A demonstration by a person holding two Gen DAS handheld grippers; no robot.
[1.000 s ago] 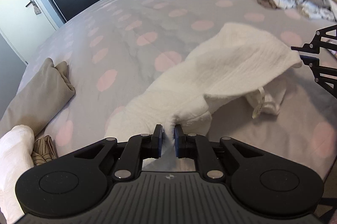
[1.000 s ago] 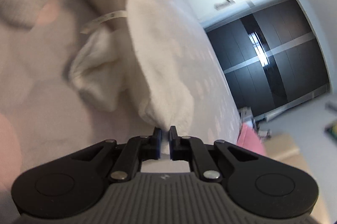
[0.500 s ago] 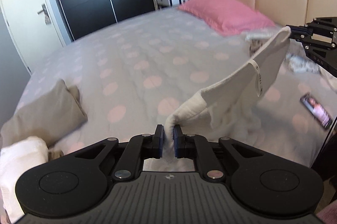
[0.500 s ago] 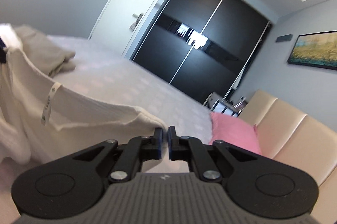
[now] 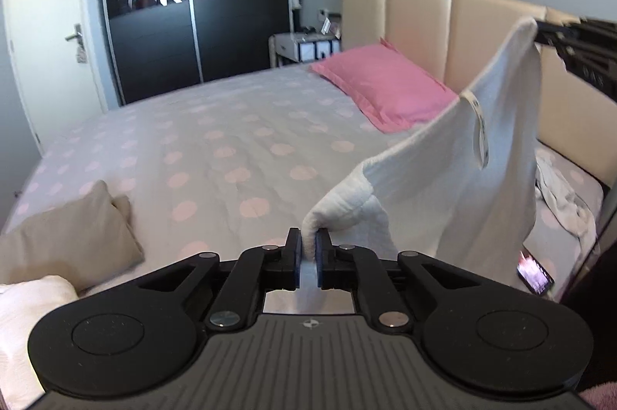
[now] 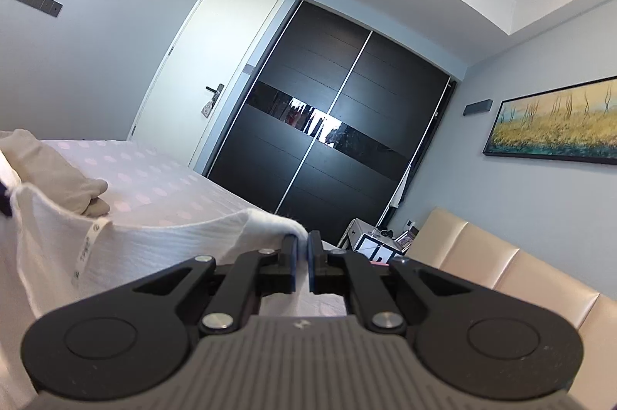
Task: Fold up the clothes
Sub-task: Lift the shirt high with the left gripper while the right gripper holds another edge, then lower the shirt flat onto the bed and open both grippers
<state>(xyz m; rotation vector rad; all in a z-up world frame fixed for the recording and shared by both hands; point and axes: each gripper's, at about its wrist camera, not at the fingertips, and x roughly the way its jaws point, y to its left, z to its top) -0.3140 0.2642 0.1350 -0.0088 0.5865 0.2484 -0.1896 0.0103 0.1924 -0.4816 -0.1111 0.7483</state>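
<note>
Both hand-held grippers, left and right, pinch the white garment above the bed.

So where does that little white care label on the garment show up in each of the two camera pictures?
Left wrist view: the care label hangs right of centre, on the white garment stretched between both grippers.
Right wrist view: the label sits at lower left, on the garment's top edge.
Shared landmark: the dark wardrobe, beside the white door.
</note>
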